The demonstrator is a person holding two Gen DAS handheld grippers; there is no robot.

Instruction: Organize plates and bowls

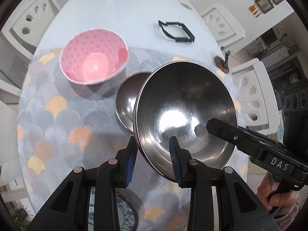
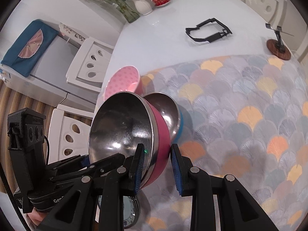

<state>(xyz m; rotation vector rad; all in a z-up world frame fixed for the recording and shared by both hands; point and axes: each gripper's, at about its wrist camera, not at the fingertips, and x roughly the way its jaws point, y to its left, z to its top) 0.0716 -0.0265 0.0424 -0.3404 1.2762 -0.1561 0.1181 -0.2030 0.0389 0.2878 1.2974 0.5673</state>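
Above the patterned cloth (image 2: pixel 240 104), both grippers pinch one steel bowl (image 1: pixel 184 111) by its rim, from opposite sides. Left gripper (image 1: pixel 154 159): narrow gap, one blue pad inside the bowl, the other against its outer wall. Right gripper (image 2: pixel 157 165): likewise pinching the rim, one pad on the shiny inside, the other on the magenta outer wall. The bowl is tilted, with its opening turned toward the left gripper, and appears clear of the cloth.

Just behind the held bowl, a second steel bowl (image 1: pixel 128 100) with a blue outer wall sits upright on the cloth; the rims overlap in view, contact cannot be told. Beyond that one, near it but apart, a pink dotted bowl (image 1: pixel 94 55) stands upright at the cloth's far edge. Under the held bowl, toward the near table edge, part of a blue-patterned plate (image 1: pixel 125 213) shows, mostly hidden by gripper frames.

Well past the pink bowl, on bare white table (image 1: pixel 123 19): a black frame (image 1: pixel 176 31). A round wooden stand (image 2: pixel 278 49) sits at the cloth's far edge. A white vase (image 2: pixel 143 5) stands at the far end.
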